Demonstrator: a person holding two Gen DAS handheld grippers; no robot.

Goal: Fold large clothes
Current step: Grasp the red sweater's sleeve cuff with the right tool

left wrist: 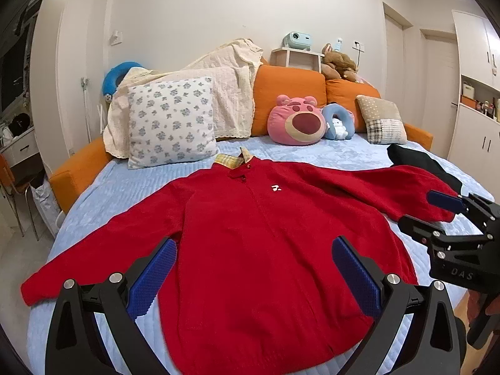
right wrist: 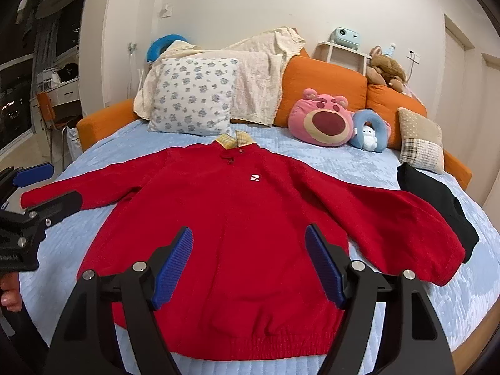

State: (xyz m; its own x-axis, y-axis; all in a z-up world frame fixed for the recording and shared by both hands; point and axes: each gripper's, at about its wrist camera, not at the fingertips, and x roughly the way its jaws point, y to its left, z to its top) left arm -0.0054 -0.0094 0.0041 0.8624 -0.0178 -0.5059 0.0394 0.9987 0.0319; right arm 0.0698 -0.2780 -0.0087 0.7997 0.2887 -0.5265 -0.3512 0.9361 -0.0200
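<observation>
A large red sweater (left wrist: 259, 243) with a yellow plaid collar lies flat, front up, sleeves spread, on the light blue bed (left wrist: 328, 153). It also shows in the right wrist view (right wrist: 243, 234). My left gripper (left wrist: 254, 265) is open and empty, held above the sweater's lower body. My right gripper (right wrist: 248, 259) is open and empty above the hem area. The right gripper also shows at the right edge of the left wrist view (left wrist: 437, 215), near the right sleeve cuff. The left gripper shows at the left edge of the right wrist view (right wrist: 40, 184), near the left sleeve cuff.
A black garment (right wrist: 437, 206) lies beside the right sleeve. At the bed's back stand a floral pillow (left wrist: 170, 122), a pink bear plush (left wrist: 297, 120), a blue neck pillow (left wrist: 339, 123), a patchwork cushion (left wrist: 382, 120) and the orange sofa back (left wrist: 287, 93). A chair and desk stand left.
</observation>
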